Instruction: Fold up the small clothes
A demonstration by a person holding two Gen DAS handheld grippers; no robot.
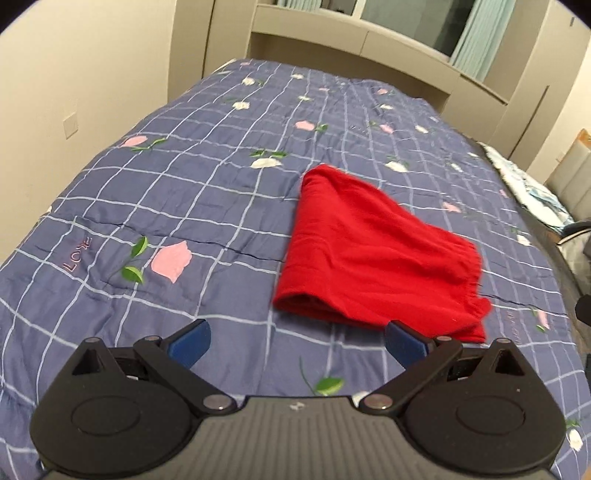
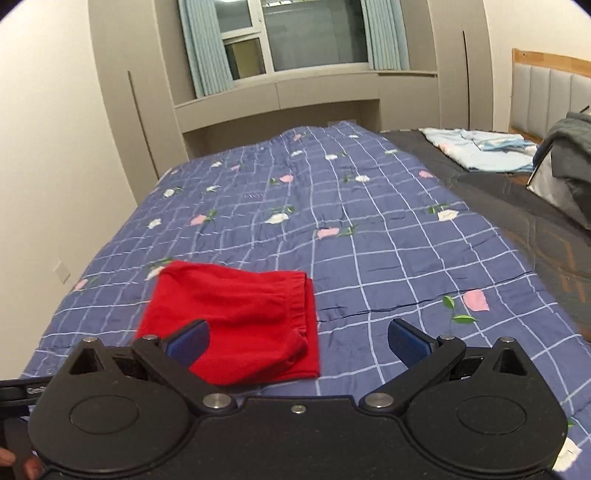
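Wall (image 1: 92, 92): smooth cream plaster, upper left of the left wrist view, with a pale square switch plate (image 1: 71, 124) at mid-left.
Quilt (image 1: 207, 206): soft blue fabric, stitched white grid, printed pink and white blossoms with green leaves; creased in shallow ridges, filling the middle of both views.
Embroidered word (image 1: 77, 254): pink lettering, lower left of the left wrist view.
Left gripper (image 1: 297, 341): matte black plastic, rounded pivot housings, blue ribbed pads (image 1: 190, 341); spread wide across the bottom edge, holding nothing, hanging above bare quilt.
Red garment (image 1: 369, 254): soft knit, folded into a rough wedge, gathered elastic hem along its right edge; flat on the quilt, centre-right in the left wrist view, just beyond the right-hand pad, apart from it.
Same garment (image 2: 240, 325), right wrist view: lower left of centre, squarish, hem ridge at its right side, left-hand pad overlapping it in frame; contact impossible to tell.
Right gripper (image 2: 298, 341): same black build, blue pads (image 2: 406, 341); fully parted at the bottom edge, empty.
Window (image 2: 295, 33): glass panes, pale teal pleated curtains (image 2: 203, 44), upper centre.
Pale blue folded cloth (image 2: 480, 149): upper right, on a dark sheet (image 2: 498, 199).
Headboard (image 2: 546, 88): grey padded panels, wooden rim, far upper right.
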